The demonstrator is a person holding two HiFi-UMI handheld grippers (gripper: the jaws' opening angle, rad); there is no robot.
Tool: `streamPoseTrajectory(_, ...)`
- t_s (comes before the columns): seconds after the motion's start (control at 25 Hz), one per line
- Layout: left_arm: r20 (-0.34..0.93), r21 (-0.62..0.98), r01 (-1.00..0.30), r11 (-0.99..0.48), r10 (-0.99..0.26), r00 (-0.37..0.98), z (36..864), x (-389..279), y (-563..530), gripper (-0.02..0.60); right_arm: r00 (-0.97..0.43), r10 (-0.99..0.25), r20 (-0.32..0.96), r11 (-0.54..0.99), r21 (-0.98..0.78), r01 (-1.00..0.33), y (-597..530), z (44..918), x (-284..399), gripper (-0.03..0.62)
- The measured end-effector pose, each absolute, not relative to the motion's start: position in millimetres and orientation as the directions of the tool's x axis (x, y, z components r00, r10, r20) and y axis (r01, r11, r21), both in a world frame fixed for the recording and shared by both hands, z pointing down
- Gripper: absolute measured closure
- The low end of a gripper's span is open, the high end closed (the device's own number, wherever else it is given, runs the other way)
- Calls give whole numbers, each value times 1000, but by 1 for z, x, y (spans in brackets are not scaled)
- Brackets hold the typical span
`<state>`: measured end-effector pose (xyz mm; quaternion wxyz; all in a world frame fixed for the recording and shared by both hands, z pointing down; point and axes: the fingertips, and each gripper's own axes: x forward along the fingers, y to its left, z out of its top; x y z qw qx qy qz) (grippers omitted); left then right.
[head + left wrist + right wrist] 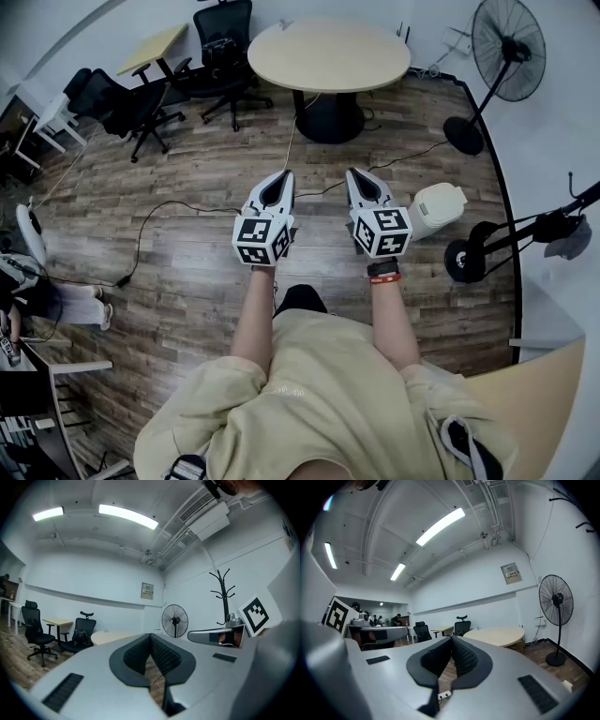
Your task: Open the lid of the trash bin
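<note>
No lettering here is legible to me. The wall notice (147, 591), seen in both gripper views, carries print too small for me to read. The cubes on the left gripper (283, 180) and the right gripper (357, 178) bear black-and-white square code patterns only.
</note>
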<state>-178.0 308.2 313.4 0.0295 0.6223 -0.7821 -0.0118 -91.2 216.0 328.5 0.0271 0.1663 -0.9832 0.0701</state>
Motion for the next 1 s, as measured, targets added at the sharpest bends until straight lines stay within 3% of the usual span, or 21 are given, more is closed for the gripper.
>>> streamPoseTrajectory(0.44,29,74,-982,173,-985,-171,328,-204,241,558,-914,-402,60,894,-189,-406,156,347,-108,578)
streamPoseTrajectory(1.0,48,109,-982,-153,-986,159,336,-248,39,558,-753,-648,115,715,-246,-654,-5,366,-131,579)
